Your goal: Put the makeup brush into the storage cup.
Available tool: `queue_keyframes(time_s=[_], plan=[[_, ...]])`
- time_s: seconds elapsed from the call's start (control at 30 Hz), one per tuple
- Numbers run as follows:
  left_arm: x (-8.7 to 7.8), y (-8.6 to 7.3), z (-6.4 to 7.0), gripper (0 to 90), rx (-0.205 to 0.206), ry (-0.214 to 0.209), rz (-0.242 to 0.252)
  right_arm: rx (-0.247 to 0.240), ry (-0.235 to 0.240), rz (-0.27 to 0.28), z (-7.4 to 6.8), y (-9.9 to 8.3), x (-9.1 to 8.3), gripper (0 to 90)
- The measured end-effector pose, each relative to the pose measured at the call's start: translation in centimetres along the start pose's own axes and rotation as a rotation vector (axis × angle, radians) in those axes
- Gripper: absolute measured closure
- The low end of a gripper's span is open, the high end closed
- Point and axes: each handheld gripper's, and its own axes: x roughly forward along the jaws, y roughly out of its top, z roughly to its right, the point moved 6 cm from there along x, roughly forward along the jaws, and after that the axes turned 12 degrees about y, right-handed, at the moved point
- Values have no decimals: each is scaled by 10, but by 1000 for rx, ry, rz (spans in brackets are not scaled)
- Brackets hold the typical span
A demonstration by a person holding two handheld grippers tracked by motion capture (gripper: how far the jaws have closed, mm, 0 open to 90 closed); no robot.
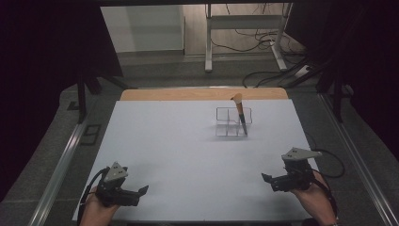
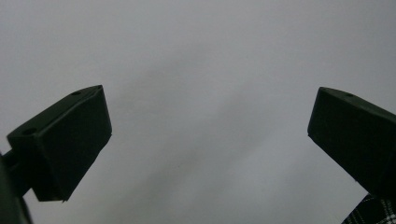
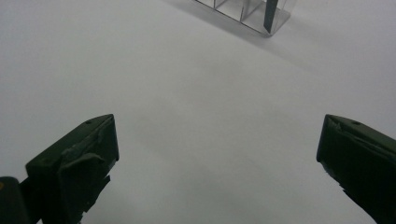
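Resting at the near corners of the white table [image 1: 179, 155], both grippers lie low over bare surface with nothing between their jaws. The left gripper [image 1: 140, 192] sits at the near left, held by a hand [image 1: 96, 207] that comes in from the bottom edge; in the left gripper view its jaws stand wide apart over plain table [image 2: 201, 93], and a bit of checked sleeve [image 2: 371, 212] shows at the lower right corner. The right gripper [image 1: 269, 181] sits at the near right, held by the other hand [image 1: 313, 197], and its jaws are likewise spread wide in the right gripper view, with empty table [image 3: 201, 116] between them.

Well apart from both, toward the far right part of the table, stands a clear organizer [image 1: 227, 123] with several compartments. A brush [image 1: 240, 113] stands in its near right compartment, handle down and tan bristles up, leaning back toward the far edge. In the right gripper view the organizer [image 3: 233, 11] shows at the top edge, with the brush's dark handle [image 3: 270, 14] inside its corner compartment.
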Motion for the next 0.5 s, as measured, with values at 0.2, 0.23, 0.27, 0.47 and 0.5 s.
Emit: queue_keyframes(time_s=[0.2, 0.23, 0.27, 0.47, 0.5], plan=[[0, 0, 0, 4, 1, 0, -1, 10, -11, 3, 2, -5, -5, 0], [0, 0, 0, 4, 1, 0, -1, 14, -13, 4, 2, -5, -6, 0], [0, 0, 0, 4, 2, 0, -2, 13, -14, 4, 3, -6, -7, 0], [0, 0, 0, 4, 2, 0, -3, 25, -21, 4, 3, -10, -11, 0], [0, 0, 0, 4, 2, 0, -3, 24, -22, 5, 4, -11, -12, 0]])
